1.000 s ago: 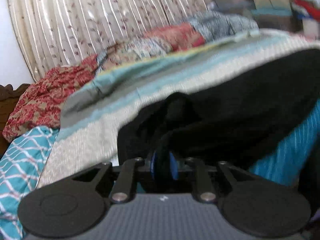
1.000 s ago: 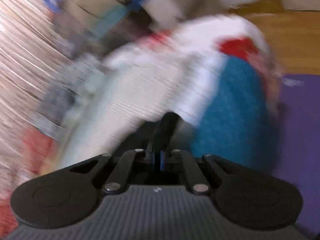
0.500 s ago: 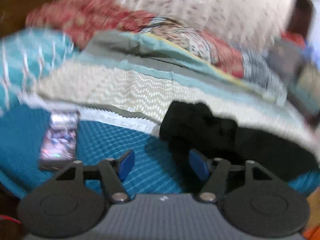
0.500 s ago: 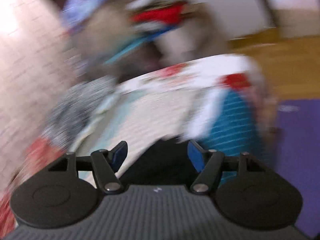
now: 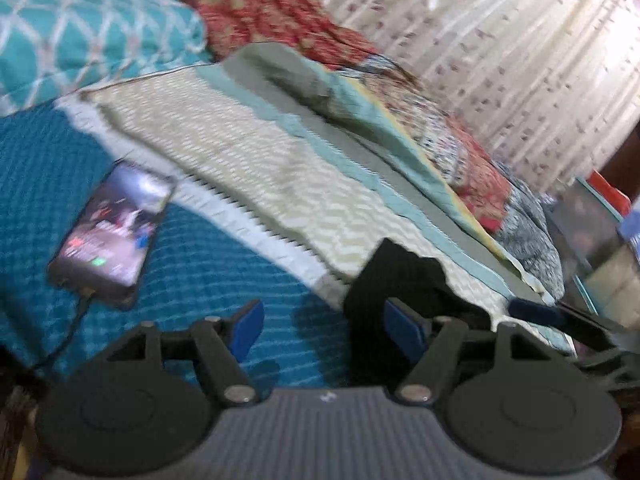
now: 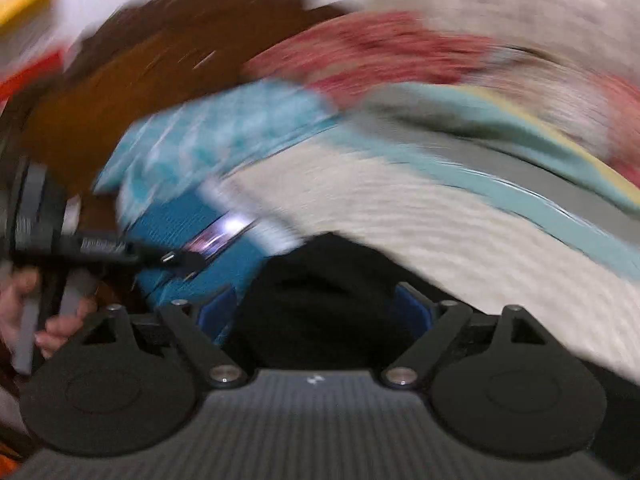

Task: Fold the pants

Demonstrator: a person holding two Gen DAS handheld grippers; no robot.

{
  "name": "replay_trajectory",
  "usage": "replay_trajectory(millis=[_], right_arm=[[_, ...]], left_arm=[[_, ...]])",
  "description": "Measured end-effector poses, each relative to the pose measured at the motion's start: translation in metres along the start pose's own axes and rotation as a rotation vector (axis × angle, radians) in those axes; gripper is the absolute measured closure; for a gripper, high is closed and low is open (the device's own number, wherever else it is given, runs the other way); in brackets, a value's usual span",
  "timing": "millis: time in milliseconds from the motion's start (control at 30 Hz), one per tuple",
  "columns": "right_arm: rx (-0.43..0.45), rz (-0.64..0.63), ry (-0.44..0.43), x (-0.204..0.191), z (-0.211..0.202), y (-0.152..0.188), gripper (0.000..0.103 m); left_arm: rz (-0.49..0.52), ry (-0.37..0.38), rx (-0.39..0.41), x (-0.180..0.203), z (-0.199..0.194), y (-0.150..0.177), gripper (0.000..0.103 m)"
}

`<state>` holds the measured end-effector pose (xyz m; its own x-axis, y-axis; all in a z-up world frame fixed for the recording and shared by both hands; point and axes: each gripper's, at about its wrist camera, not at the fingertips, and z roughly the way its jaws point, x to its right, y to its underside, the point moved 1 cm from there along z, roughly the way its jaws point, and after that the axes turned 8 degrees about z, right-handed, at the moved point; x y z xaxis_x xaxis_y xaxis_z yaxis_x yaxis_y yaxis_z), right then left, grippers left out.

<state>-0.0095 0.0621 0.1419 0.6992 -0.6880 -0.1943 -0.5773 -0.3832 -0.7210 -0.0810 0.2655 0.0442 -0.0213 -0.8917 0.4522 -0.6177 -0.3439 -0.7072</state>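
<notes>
The black pants (image 5: 404, 280) lie bunched on the bed, partly on the cream zigzag blanket (image 5: 280, 184) and partly on the teal bedspread (image 5: 208, 264). The left gripper (image 5: 324, 330) has its jaws apart and opening; its right blue pad (image 5: 402, 328) sits in front of the pants' near edge, and bare bedspread shows in the gap, nothing gripped. The right gripper (image 6: 316, 312), in a badly blurred view, is opening wide, with the pants (image 6: 320, 304) between its fingers but not pinched. A phone (image 5: 114, 232) with a lit screen lies to the left on the bedspread. A hand (image 6: 24, 316) holds the left gripper's handle.
</notes>
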Motion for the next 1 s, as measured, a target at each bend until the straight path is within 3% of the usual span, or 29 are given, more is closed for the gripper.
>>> replay_trajectory(millis=[100, 167, 200, 267, 333, 400, 433, 467, 533, 633, 800, 1000], right_arm=[[-0.101, -0.119, 0.075, -0.016, 0.057, -0.008, 0.017], [-0.135, -0.077, 0.102, 0.011, 0.075, -0.019, 0.053], [-0.128, 0.017, 0.086, 0.027, 0.075, -0.030, 0.093], [-0.034, 0.298, 0.075, 0.077, 0.056, -0.048, 0.093], [0.078, 0.476, 0.131, 0.120, 0.030, -0.059, 0.094], [0.146, 0.614, 0.122, 0.151, 0.009, -0.064, 0.094], [0.168, 0.657, 0.112, 0.160, 0.000, -0.065, 0.094], [0.182, 0.676, 0.112, 0.164, -0.007, -0.067, 0.094], [0.220, 0.702, 0.106, 0.173, -0.019, -0.073, 0.094], [0.305, 0.734, 0.010, 0.172, -0.043, -0.072, 0.094], [0.413, 0.727, -0.156, 0.167, -0.084, -0.068, 0.094], [0.443, 0.694, -0.189, 0.158, -0.107, -0.068, 0.094]], left_arm=[[0.002, -0.020, -0.001, -0.011, -0.008, 0.004, 0.035], [0.023, -0.030, -0.001, -0.013, -0.010, 0.005, 0.035], [0.033, -0.030, -0.001, -0.014, -0.008, 0.004, 0.034], [0.042, -0.014, -0.006, -0.014, -0.004, 0.002, 0.028], [0.064, 0.013, -0.022, -0.011, 0.009, -0.003, 0.028], [0.100, 0.045, -0.043, -0.003, 0.027, -0.011, 0.024], [0.116, 0.069, -0.053, 0.003, 0.037, -0.016, 0.018], [0.131, 0.101, -0.065, 0.009, 0.048, -0.021, 0.010], [0.154, 0.170, -0.095, 0.018, 0.070, -0.030, 0.005], [0.144, 0.258, -0.161, 0.025, 0.107, -0.041, 0.004], [-0.005, 0.410, -0.217, 0.016, 0.148, -0.053, 0.004], [-0.179, 0.625, -0.399, 0.022, 0.186, -0.019, 0.004]])
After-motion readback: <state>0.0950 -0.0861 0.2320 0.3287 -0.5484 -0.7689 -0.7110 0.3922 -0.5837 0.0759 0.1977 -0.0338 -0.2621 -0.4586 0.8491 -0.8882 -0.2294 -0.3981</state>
